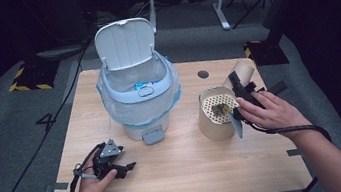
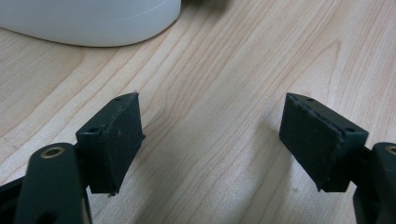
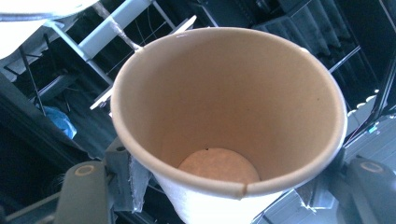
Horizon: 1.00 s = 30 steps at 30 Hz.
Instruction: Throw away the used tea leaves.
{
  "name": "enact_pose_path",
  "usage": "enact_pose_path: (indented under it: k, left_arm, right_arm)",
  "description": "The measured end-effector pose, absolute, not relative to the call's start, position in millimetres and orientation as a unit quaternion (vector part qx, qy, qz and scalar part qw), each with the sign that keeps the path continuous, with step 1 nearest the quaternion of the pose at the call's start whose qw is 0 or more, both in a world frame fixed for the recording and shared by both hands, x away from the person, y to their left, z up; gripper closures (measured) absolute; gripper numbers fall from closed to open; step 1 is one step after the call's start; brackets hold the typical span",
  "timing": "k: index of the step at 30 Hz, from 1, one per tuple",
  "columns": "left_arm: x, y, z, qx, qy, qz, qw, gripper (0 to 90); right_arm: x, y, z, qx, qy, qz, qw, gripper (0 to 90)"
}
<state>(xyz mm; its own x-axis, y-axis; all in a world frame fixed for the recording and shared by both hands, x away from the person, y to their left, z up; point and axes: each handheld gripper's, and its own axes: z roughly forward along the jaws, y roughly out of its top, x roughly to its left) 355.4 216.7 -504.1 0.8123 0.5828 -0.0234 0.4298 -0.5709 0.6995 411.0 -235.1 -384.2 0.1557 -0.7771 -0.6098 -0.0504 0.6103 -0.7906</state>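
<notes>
Held thing: brown paper cup (image 3: 229, 116), clamped in the right gripper (image 1: 245, 94) at the right of the table (image 1: 179, 175), just right of the tan container (image 1: 215, 125) with the perforated strainer top (image 1: 217, 104)
Right gripper: jaws pressed on the cup's lower wall from both sides, narrowed to the cup's width
Left gripper: (image 1: 112, 162) resting low at the near left of the table, jaws spread wide over bare wood — nothing between the pads (image 2: 116, 140)
Cup contents: empty as far as the right gripper view shows; pale bottom disc bare
Handling: probably very light, thin-walled, easy to crush or oval out under a hard squeeze; the rolled rim looks the stiffest part
Where to hold: on the side wall — gentle pressure only, since the waxy paper and the taper could let it slip toward the narrow end
Long axis: running from base to mouth, tilted away from upright
Pointing: mouth turned up and toward the far right in the high view
Nearby: white pedal bin (image 1: 140, 90) with lid raised and blue liner, left of the container, well apart from the cup
</notes>
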Motion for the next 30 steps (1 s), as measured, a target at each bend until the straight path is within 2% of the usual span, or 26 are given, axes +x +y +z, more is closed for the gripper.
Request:
enact_pose_path:
  k: [21,26,30]
  left_arm:
    - [355.4,216.7,-504.1,0.880,0.288,0.105,0.363,21.7]
    - [355.4,216.7,-504.1,0.880,0.288,0.106,0.363,21.7]
    - [355.4,216.7,-504.1,0.880,0.288,0.105,0.363,21.7]
  right_arm:
    - [409.0,-227.7,-380.9,-0.366,0.578,-0.267,0.679,31.2]
    - [407.6,-226.9,-372.7,-0.334,0.614,-0.210,0.684,30.7]
    - [407.3,-229.0,-357.8,-0.258,0.695,-0.096,0.665,30.2]
